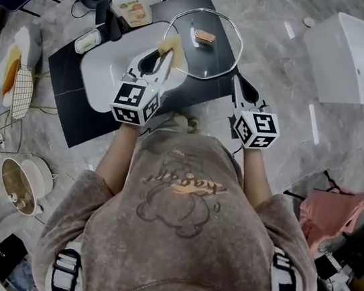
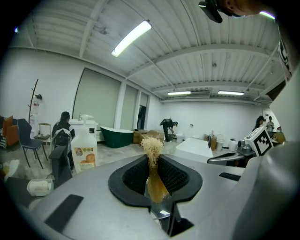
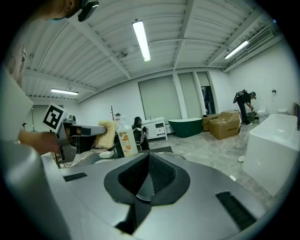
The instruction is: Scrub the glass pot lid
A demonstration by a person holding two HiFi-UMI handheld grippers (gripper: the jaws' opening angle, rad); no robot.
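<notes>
The glass pot lid, with a brown knob, hangs above the black mat. My right gripper is shut on its near right rim. In the right gripper view the jaws are closed, with a thin edge of the lid's rim showing past them. My left gripper is shut on a yellowish loofah sponge, which rests against the lid's left edge. In the left gripper view the sponge's fibres stick up from the closed jaws.
A white tray lies on the mat under the left gripper. A soap bottle stands behind it. A white tub is at the far right, a wire rack and a bowl at the left, a pink cloth at the right.
</notes>
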